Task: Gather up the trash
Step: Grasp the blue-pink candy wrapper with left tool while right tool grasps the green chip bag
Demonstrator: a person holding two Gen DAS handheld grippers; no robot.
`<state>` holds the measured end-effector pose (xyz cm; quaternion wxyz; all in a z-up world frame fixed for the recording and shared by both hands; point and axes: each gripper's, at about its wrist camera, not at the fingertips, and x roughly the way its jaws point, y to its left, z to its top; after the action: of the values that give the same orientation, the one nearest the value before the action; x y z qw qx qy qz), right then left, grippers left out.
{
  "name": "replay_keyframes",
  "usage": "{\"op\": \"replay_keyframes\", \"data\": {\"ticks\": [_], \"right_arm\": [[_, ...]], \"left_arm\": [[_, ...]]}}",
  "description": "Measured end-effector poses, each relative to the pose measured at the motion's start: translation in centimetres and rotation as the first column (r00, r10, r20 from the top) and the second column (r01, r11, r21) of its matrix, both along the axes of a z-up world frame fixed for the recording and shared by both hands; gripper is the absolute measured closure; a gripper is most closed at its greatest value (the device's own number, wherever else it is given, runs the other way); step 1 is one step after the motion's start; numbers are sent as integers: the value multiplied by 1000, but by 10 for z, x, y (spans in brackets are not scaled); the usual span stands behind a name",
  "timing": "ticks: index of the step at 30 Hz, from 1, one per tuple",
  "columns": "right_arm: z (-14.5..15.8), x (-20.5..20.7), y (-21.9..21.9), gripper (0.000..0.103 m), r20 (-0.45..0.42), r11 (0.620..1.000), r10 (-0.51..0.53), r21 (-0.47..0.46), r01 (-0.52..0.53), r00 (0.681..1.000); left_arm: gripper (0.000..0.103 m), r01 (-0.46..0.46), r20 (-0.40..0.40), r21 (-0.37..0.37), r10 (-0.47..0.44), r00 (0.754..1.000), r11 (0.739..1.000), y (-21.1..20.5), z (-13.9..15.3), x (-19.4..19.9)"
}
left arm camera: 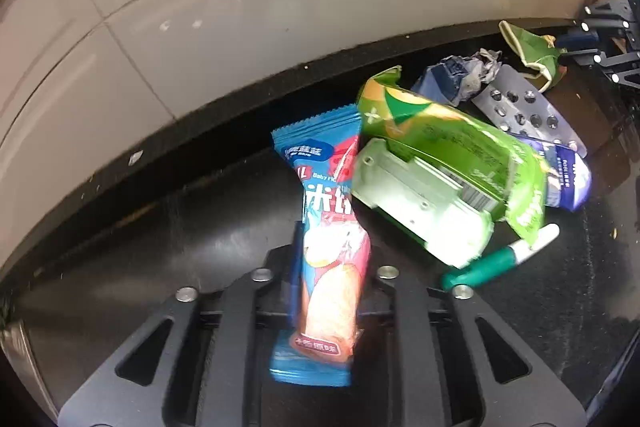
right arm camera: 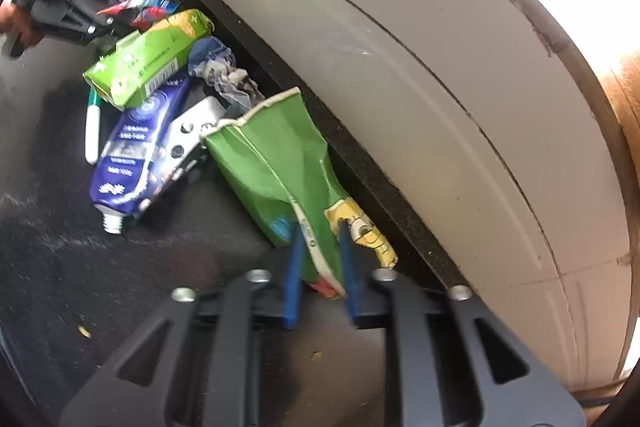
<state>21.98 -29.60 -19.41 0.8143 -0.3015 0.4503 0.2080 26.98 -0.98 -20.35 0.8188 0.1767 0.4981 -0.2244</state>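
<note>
My left gripper (left arm camera: 328, 247) is shut on a blue and pink snack wrapper (left arm camera: 328, 267), held upright over the black table (left arm camera: 120, 267). My right gripper (right arm camera: 320, 251) is shut on the base of a crushed green paper cup (right arm camera: 276, 163) near the table's far edge. Between them lies a pile: a green carton (left arm camera: 452, 147), a blue tube (right arm camera: 132, 155), a crumpled blue-white paper (right arm camera: 224, 71), a grey perforated metal piece (left arm camera: 524, 111) and a green-and-white marker (left arm camera: 500, 261). The right gripper and cup also show in the left wrist view (left arm camera: 536, 55); the left gripper shows in the right wrist view (right arm camera: 116, 19).
A pale tiled floor (left arm camera: 200, 27) lies beyond the table's far edge (right arm camera: 360, 163). A few small crumbs (right arm camera: 84, 331) lie on the table near my right gripper.
</note>
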Motion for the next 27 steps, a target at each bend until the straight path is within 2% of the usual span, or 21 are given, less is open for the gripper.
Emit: {"op": "replay_keyframes", "data": {"ticks": [1,8,10,14,15,17,18,19,20,22,27], "right_arm": [[0,-4,2,103,-9,1000,-10,1,10,1000],[20,-38,12,103,-9,998,-19,57,20,1000],[25,-42,13,102,18,999,-2,33,2,1000],[24,-31,9,102,-2,1000,29,-1,-29,1000],[21,-27,7,98,-11,999,32,-9,-32,999],[18,-16,4,51,0,999,44,-24,-44,999],[17,-11,3,14,12,998,50,-25,-50,999],[20,-11,2,13,55,998,68,-12,-67,996],[21,-11,1,15,56,997,82,3,-82,995],[16,-3,4,34,14,995,100,5,-100,995],[-7,8,11,37,-19,985,165,-48,-166,986]], "left_arm": [[94,-14,3,1,14,1000,1000,1,2,-3],[94,-100,30,-33,101,994,994,8,30,-49],[94,-104,38,-36,105,994,994,5,32,-57],[94,-139,40,-24,140,989,990,4,31,-67],[94,-157,41,-27,158,987,987,4,33,-69],[94,-181,46,-35,183,982,983,7,39,-85],[94,-191,48,-36,193,980,981,13,44,-93],[94,-203,48,-37,204,978,979,11,46,-101],[94,-211,44,-37,212,976,977,14,48,-103],[94,-224,36,-33,225,974,974,13,47,-109],[94,-283,-4,-32,283,959,959,4,38,-124]]}}
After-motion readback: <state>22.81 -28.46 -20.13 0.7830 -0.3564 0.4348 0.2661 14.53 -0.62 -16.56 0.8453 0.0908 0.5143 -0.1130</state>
